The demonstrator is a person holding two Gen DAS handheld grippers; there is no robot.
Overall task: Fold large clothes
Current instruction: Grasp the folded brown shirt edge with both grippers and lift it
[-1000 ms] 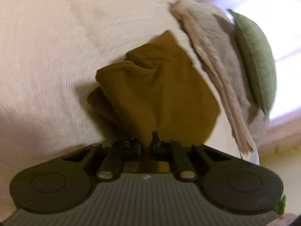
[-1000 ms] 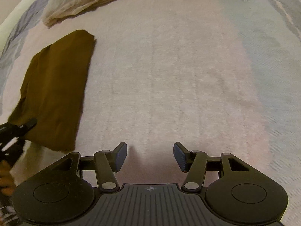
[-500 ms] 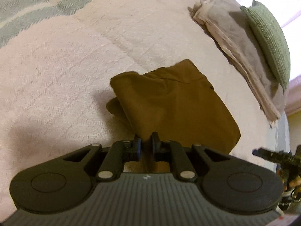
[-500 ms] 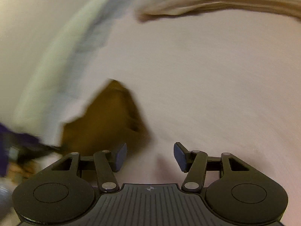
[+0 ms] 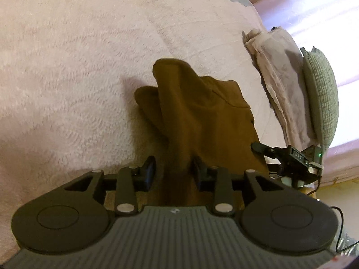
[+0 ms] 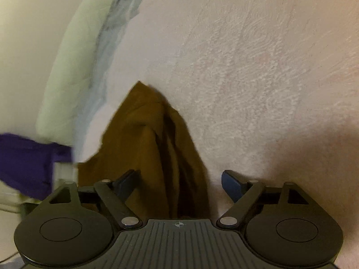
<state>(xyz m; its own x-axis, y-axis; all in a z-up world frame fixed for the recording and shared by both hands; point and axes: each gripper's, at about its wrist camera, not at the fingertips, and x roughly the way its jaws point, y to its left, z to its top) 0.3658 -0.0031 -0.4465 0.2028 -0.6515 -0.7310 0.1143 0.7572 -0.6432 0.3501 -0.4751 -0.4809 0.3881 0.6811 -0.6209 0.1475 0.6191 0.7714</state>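
Bedspread (image 5: 78, 67): pale pink, bears all items.
Beige cloth pile (image 5: 282, 85): far edge, beside green pillow (image 5: 323, 94).
Brown garment (image 5: 202, 112): on bedspread, bunched, partly folded; flattening and final folds judged left.
Left gripper (image 5: 174, 168): narrow gap, garment between fingers.
Right gripper (image 6: 180, 181): wide, garment in gap, ungripped.
Containers: 0.
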